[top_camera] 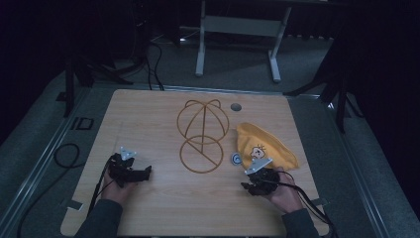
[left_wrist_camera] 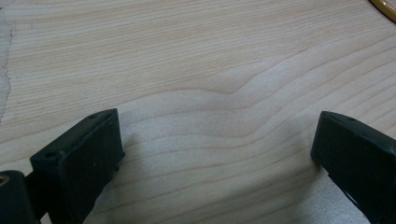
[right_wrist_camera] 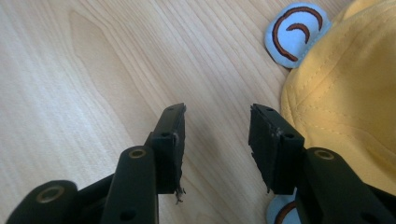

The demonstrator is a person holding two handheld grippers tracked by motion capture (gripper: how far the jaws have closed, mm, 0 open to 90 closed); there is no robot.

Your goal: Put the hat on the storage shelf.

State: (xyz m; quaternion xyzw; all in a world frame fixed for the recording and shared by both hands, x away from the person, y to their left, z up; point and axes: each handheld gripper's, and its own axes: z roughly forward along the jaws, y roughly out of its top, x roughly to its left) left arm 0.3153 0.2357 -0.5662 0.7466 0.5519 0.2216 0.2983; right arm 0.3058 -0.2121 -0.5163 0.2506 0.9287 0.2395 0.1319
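Observation:
A yellow cloth cap with a small cartoon figure lies flat at the right of the wooden table; in the right gripper view the cap lies beside the right jaw. A round blue ear patch sticks out at its edge, and another patch peeks from under the jaw. My right gripper rests just in front of the cap, its jaws open over bare wood. My left gripper sits at the left front, jaws wide open with nothing between them.
A yellow outline of a cap shape, two circles with crossing lines, is drawn on the table's middle. A grey round grommet sits near the far edge. Cables trail off the left side. A desk frame stands beyond the table.

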